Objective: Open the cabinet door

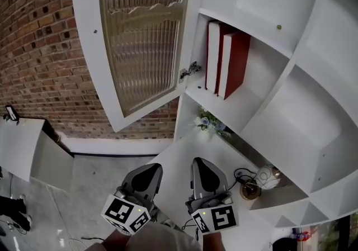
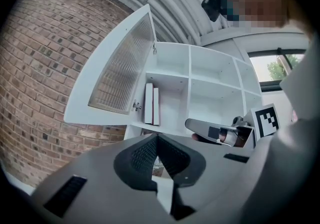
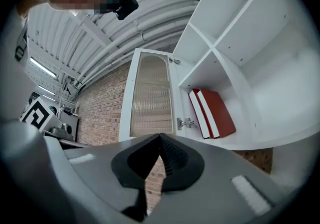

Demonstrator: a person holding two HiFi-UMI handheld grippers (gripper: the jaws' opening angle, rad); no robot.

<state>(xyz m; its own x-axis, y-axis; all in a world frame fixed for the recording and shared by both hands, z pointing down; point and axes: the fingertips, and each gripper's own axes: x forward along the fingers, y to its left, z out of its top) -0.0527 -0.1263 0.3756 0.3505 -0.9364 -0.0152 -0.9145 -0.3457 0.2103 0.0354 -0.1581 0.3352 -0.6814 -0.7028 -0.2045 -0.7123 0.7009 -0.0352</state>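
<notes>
Cabinet door (image 1: 140, 37) is standing wide open; below it, left tool (image 1: 150, 170) and right tool (image 1: 202, 165), pressed together empty, should be steering clear.

Two red books (image 1: 234, 62), one cabinet door (image 1: 142, 37), two hand-held grippers (image 1: 153, 168) (image 1: 200, 162).

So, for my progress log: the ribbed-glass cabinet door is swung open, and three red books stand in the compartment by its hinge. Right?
Not three: the head view shows two red books in that compartment. The ribbed-glass cabinet door is indeed swung open.
</notes>
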